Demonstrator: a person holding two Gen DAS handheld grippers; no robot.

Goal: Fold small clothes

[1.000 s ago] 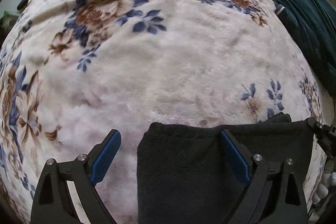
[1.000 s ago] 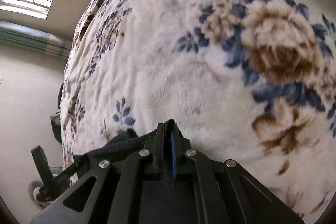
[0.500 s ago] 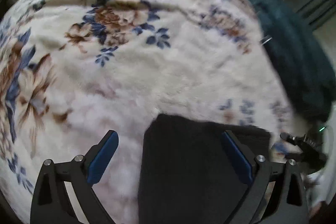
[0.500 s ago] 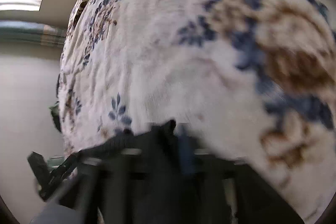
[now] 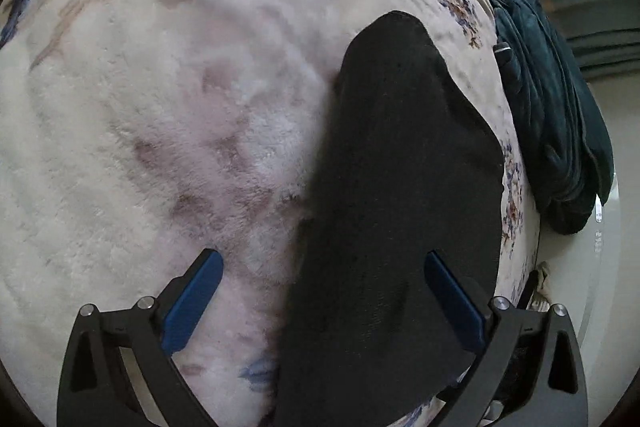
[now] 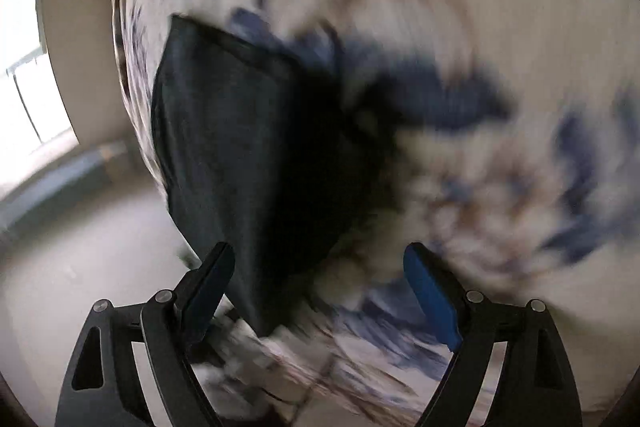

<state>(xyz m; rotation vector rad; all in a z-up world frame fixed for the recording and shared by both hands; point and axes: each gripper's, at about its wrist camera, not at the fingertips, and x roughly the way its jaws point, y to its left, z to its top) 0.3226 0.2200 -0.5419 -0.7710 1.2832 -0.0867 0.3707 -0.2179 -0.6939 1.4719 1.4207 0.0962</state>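
Black garment (image 5: 400, 187) lies flat on floral blanket (image 5: 160, 107), near bed edge, teal pile (image 5: 552, 107) beyond. Left tongs (image 5: 320, 279) wide, empty. Right tongs (image 6: 320, 267) wide, empty, view blurred. Judgement: square edges, press crease flat before regrasp.

Both tongs (image 5: 322, 265) (image 6: 318, 259) have black frames, silver screws, and blue finger pads (image 5: 192, 301).

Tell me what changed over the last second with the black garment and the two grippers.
The right hand-held gripper, shut on the black garment a second ago, has opened and let it go. Both views have swung, so the garment now lies lengthwise away on the floral blanket. The left hand-held gripper stayed open, holding nothing. The teal cloth stayed at the blanket's edge.
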